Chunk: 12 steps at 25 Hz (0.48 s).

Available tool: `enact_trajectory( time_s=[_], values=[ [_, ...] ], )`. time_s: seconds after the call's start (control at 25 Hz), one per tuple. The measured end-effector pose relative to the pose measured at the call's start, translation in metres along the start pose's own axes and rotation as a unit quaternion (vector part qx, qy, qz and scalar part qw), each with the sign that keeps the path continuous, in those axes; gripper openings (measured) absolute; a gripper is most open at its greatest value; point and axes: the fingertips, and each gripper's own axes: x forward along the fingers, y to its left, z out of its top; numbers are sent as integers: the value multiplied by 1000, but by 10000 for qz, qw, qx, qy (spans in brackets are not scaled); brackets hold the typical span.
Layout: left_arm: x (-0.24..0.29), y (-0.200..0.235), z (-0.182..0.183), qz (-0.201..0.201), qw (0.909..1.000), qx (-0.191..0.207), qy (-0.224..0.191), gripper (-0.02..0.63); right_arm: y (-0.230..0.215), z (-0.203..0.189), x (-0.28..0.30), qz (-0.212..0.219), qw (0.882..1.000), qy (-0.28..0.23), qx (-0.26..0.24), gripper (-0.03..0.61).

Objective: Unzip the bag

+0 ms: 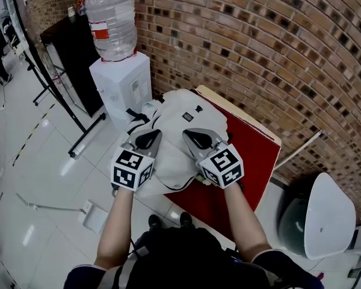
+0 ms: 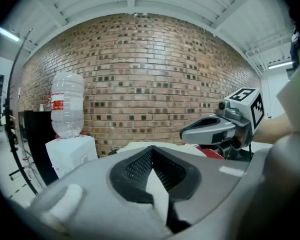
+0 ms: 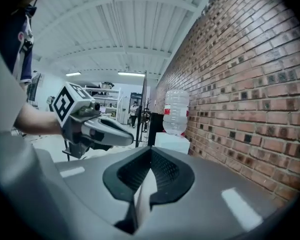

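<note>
Bag (image 1: pixel 189 125): pale grey-white and soft, slumped on the red table (image 1: pixel 256 146). Its near edge overhangs the table edge on my side. I can't make out a zip line or puller in the head view. There is only a small dark tab on top and a dark strap at its left.

Left gripper (image 1: pixel 149 138): jaws brought together with tips meeting and nothing pinched, poised over the bag's left shoulder.
Right gripper (image 1: pixel 196 138): same state, closed and empty, over the middle of the bag. The two are close beside each other.

Neither gripper camera shows the bag. Both look level at the brick wall (image 1: pixel 271 53) and the water dispenser (image 1: pixel 121 86), so I have no close view of the zip.

Step, as I judge it: approach only. Unzipping has not begun.

Risks:
- The puller is not located, so closing blind would likely catch loose fabric instead of the tab. Pulling then drags the whole bag.
- The bag is unanchored and overhanging. With one jaw pulling and nothing bracing, it could slide off toward me.
- The slack cloth may bunch ahead of the slider and jam it.
- The grippers are crowded and could knock together once the jaws open.

Next move: tilt both grippers down to find the zip.
</note>
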Motion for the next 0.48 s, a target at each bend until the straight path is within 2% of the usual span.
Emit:
enact_trajectory(
  time_s=[0.28, 0.48],
  values=[
    [-12, -7, 25, -43, 9984, -191, -536, 2, 7, 26, 1, -31, 9981, -499, 371, 5],
    [-18, -6, 32, -23, 9971, -247, -720, 0, 8, 34, 1, -14, 9962, -674, 549, 5]
  ],
)
